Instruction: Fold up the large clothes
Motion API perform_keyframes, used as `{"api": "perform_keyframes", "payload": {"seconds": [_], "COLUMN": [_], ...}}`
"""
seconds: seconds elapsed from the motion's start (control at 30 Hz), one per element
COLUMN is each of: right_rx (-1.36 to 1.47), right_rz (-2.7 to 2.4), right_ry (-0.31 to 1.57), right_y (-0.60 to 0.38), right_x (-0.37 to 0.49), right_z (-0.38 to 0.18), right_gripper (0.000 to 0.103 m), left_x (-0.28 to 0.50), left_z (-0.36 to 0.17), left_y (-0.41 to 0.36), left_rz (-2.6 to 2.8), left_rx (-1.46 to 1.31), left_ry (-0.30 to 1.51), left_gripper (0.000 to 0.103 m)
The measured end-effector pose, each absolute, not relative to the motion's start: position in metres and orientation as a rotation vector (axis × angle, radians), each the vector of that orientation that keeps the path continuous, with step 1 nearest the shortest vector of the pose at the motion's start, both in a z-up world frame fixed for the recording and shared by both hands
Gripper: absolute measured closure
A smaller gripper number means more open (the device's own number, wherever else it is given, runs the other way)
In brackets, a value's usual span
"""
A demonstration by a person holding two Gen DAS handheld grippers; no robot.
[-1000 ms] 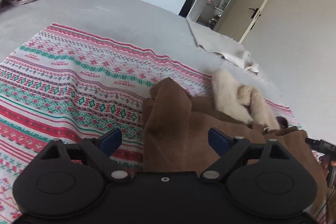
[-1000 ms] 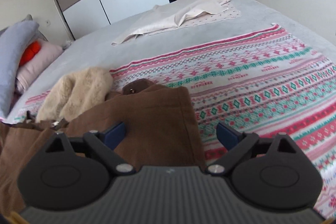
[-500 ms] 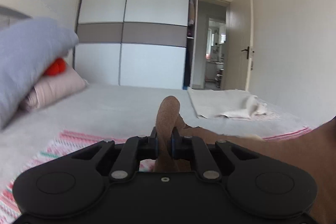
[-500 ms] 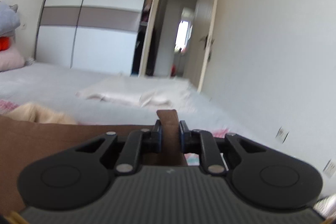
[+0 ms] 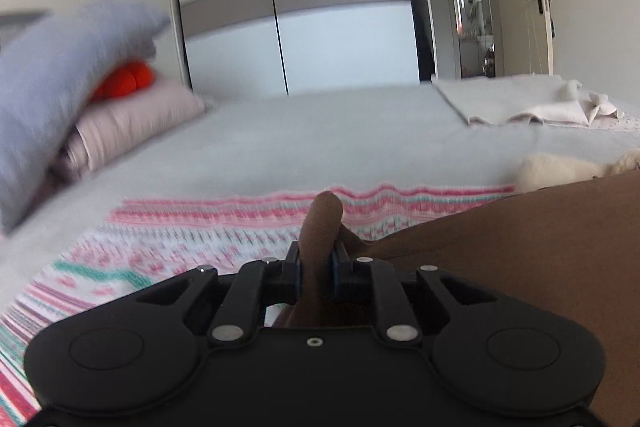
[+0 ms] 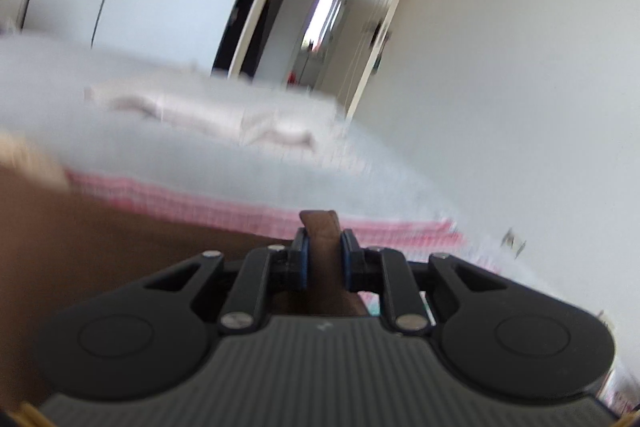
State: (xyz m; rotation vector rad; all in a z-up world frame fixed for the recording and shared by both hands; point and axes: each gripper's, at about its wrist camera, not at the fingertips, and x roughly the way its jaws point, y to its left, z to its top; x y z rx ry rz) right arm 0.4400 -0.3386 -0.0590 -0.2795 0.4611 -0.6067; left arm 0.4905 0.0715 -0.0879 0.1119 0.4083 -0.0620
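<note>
Left wrist view: left gripper (image 5: 316,269) fingers (image 5: 291,267) nearly together, clamped on fold of brown garment (image 5: 520,247), though jaws easing slightly open; pinched edge pokes up past fingertips. Rest of garment stretches away right of fingers, toward other hand, over patterned blanket (image 5: 168,247) on bed (image 5: 320,131).

Right wrist view, blurred: right gripper (image 6: 323,259) fingers (image 6: 301,259) nearly together, clamped on brown garment (image 6: 100,251) edge. Cloth runs left of fingers. Long axis spans between both hands, each at own end.

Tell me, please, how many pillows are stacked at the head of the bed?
2: a grey pillow on top, leaning, and a pale pink pillow beneath it. An orange thing is wedged between them; more may be hidden behind.
</note>
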Motion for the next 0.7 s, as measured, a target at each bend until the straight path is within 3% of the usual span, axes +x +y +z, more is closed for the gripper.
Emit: {"api": "perform_keyframes", "payload": {"seconds": [0.2, 0.3, 0.37, 0.43, 0.47, 0.5, 0.53, 0.57, 0.7], "right_rx": [-0.102, 0.028, 0.059, -0.021, -0.060, -0.084, -0.094, -0.101, -0.162], "right_rz": [-0.608, -0.693, -0.643, -0.591, -0.548, -0.492, -0.425, -0.355, -0.217], "right_ry": [0.565, 0.532, 0.490, 0.457, 0.457, 0.468, 0.478, 0.491, 0.552], "right_y": [-0.370, -0.396, -0.398, -0.376, -0.358, -0.338, -0.317, -0.294, -0.232], "right_x": [0.446, 0.413, 0.392, 0.382, 0.384, 0.387, 0.392, 0.398, 0.423], "right_z": [-0.061, -0.041, -0.025, -0.009, -0.004, -0.001, -0.001, -0.002, -0.029], "right_gripper": [0.085, 0.076, 0.062, 0.054, 0.053, 0.045, 0.035, 0.032, 0.029], "left_x": [0.506, 0.485, 0.468, 0.454, 0.448, 0.443, 0.437, 0.433, 0.439], "left_z": [-0.087, -0.064, -0.041, -0.020, -0.012, -0.007, -0.006, -0.007, -0.039], "left_y": [0.142, 0.158, 0.142, 0.116, 0.099, 0.080, 0.058, 0.038, -0.013], "left_rz": [0.191, 0.176, 0.153, 0.079, 0.023, -0.042, -0.118, -0.188, -0.262], "left_rx": [-0.119, -0.078, 0.057, 0.101, 0.094, 0.084, 0.073, 0.061, 0.084], "left_ry": [0.577, 0.501, 0.420, 0.382, 0.384, 0.397, 0.413, 0.422, 0.450], "left_gripper": [0.088, 0.087, 0.086, 0.073, 0.058, 0.041, 0.035, 0.029, 0.028]}}
